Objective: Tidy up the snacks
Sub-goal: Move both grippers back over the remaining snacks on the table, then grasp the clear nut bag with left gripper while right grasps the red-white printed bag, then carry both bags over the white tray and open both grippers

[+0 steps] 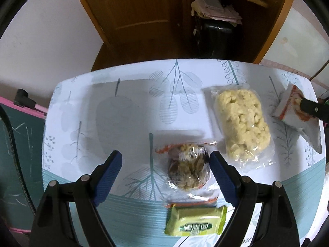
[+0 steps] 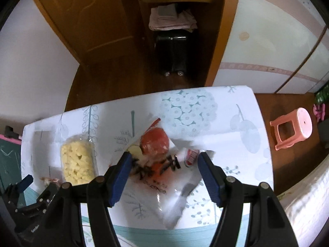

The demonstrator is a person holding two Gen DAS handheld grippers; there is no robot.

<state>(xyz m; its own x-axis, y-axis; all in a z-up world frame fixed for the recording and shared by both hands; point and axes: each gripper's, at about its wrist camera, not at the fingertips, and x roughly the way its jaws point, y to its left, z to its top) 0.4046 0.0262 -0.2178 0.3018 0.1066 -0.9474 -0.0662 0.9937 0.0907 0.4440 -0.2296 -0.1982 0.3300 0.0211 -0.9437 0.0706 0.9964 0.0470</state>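
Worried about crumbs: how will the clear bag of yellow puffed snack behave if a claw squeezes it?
The clear bag of yellow puffed snack probably feels light, since its pieces look airy. They may crush easily. The loose glossy wrap ends look floppy and perhaps slippery.

The left gripper [image 1: 165, 162] hangs over a leaf-patterned tabletop [image 1: 127, 107], fingers [image 1: 109, 177] spread wide. A round clear-wrapped snack [image 1: 188, 170] lies between them, a green packet [image 1: 195, 221] below, a pale yellow pack [image 1: 240, 123] at right.
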